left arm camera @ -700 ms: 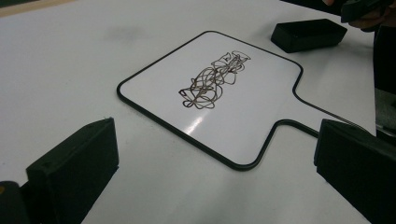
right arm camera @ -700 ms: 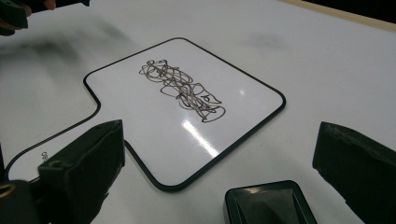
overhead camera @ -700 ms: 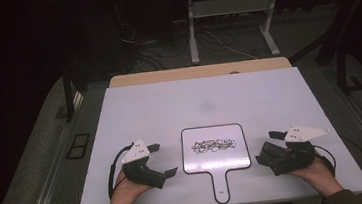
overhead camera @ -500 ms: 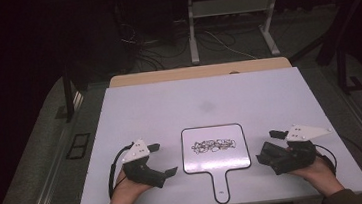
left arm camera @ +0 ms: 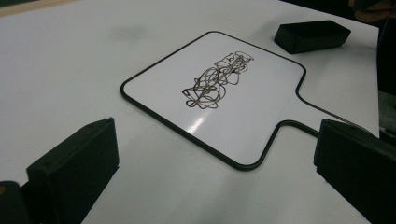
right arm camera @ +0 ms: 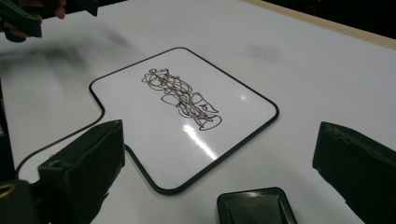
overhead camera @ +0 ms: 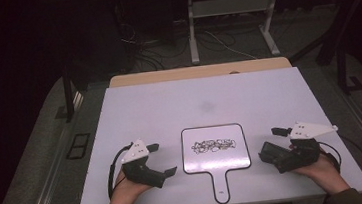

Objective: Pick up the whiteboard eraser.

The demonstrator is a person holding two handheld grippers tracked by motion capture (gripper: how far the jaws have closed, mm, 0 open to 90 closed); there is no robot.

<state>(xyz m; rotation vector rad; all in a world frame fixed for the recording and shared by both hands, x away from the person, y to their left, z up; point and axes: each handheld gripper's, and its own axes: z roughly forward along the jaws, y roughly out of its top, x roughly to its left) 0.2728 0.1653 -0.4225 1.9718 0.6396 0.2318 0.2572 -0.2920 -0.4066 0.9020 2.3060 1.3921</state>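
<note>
As things stand, high view: we see the whiteboard (overhead camera: 215, 149) flat on the table (overhead camera: 169, 108) near its front edge, handle toward the person, the scribble (overhead camera: 213, 145) across its middle. The left gripper (overhead camera: 162, 159) sits left of the board and the right gripper (overhead camera: 271, 143) right of it; both have jaws spread and hold nothing.
Left gripper view: we see its jaws wide apart and empty, with the board ahead between them. The eraser (left arm camera: 312, 36) lies beyond the board's far edge, apart from it.
Right gripper view: the jaws are wide and empty, and the eraser (right arm camera: 256, 205) lies just ahead between them, close to the board's corner.
Step in hand (our judgement): pick up the eraser to wipe the scribble.
Doing it well: we would close the right jaws squarely on the eraser's long sides, keeping it level. The left jaws should pin the board's handle (overhead camera: 221, 186) so it cannot slide, then we wipe along the scribble's length.
Change from earlier high view: none that we can make out; grippers and board lie as before.
</note>
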